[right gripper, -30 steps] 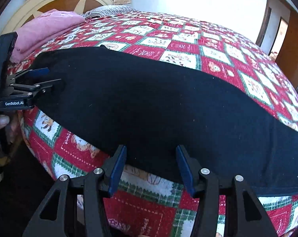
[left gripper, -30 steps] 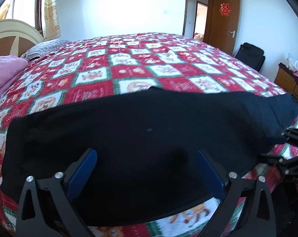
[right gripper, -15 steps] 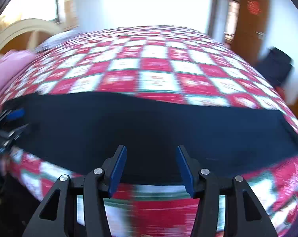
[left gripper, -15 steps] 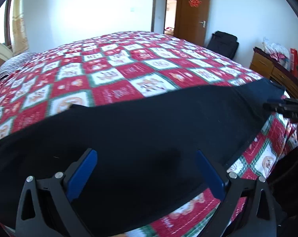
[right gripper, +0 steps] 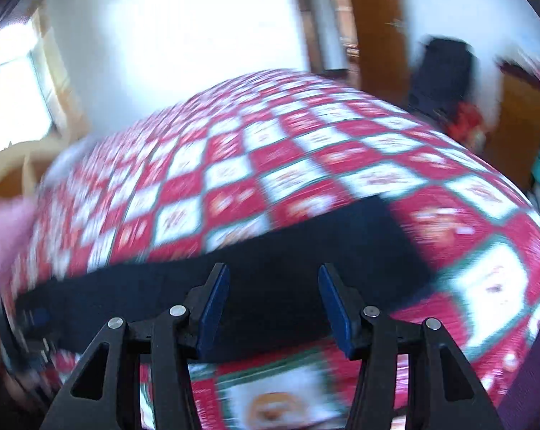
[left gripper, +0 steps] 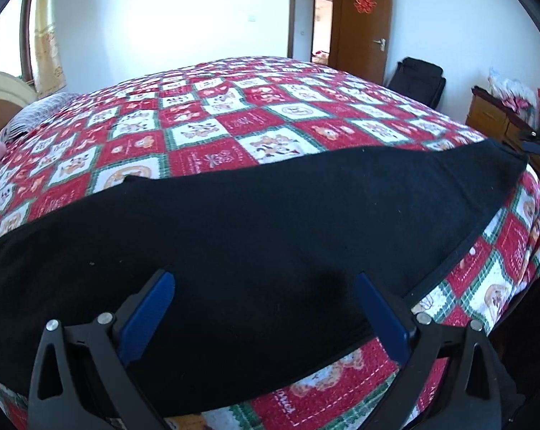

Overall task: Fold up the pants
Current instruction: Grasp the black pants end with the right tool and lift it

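Bedroom surroundings are framing the work: a bed (left gripper: 270,114) under a red, white and green checked quilt is carrying the pants (left gripper: 255,222), with a brown door (left gripper: 363,18) and a black bag (left gripper: 418,79) standing against the far wall.

The pants are lying flat as one long black band along the near edge of the bed, apparently already doubled leg over leg; this is a judgement from the narrow outline.

The left gripper (left gripper: 266,317) is hovering over the near part of the cloth with its jaws spread wide and nothing between them. The right gripper (right gripper: 273,304) is positioned above the near hem toward the other end, jaws likewise parted and empty. The right wrist view is motion-blurred, so contact with the fabric cannot be confirmed.

The step in hand appears to be positioning both grippers for the next crosswise fold. The next move is calling for each gripper to close on an end corner of the band, pinching all layers together, then carrying that end over to meet the opposite end.
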